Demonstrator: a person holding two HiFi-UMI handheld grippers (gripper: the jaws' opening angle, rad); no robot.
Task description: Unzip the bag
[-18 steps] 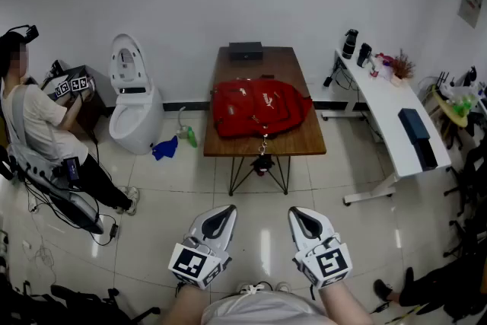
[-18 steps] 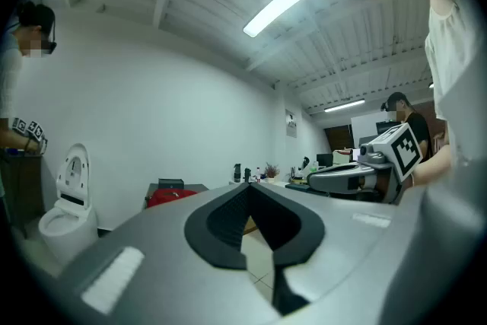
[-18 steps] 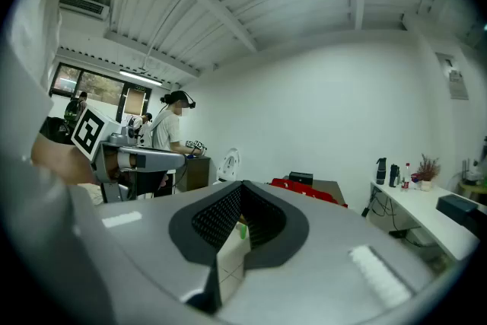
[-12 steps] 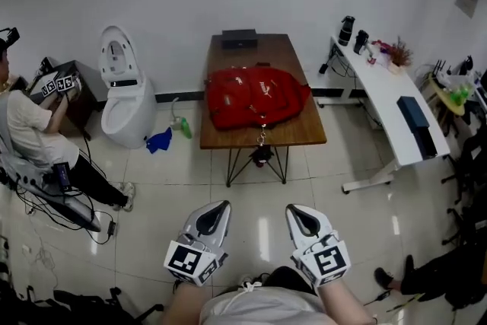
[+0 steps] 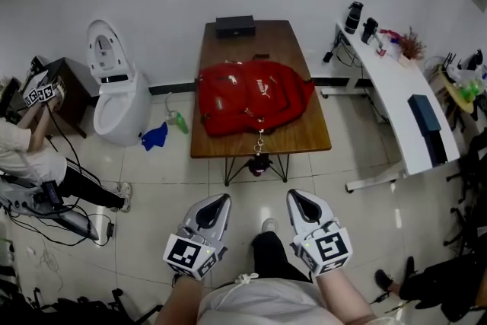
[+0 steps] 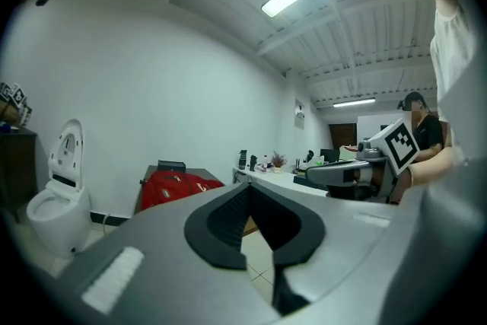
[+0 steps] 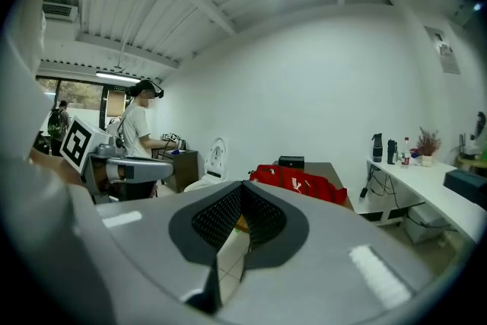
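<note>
A red backpack (image 5: 251,97) lies flat on a brown wooden table (image 5: 304,137) across the room, a zip pull dangling over the table's near edge. Both grippers are held low, close to my body and well short of the table. My left gripper (image 5: 216,202) is shut with nothing in it, and so is my right gripper (image 5: 300,199). In the left gripper view the backpack (image 6: 176,186) shows far beyond the shut left gripper (image 6: 247,187). In the right gripper view the backpack (image 7: 298,180) lies past the shut right gripper (image 7: 242,186).
A black box (image 5: 234,27) sits at the table's far end. A white toilet (image 5: 114,91) stands to the left, with a blue cloth (image 5: 155,137) on the floor. A long white desk (image 5: 392,91) runs along the right. A seated person (image 5: 34,156) is at far left.
The table and backpack have come nearer and larger in the head view, and my foot now shows between the grippers. Both grippers stay shut and low.
</note>
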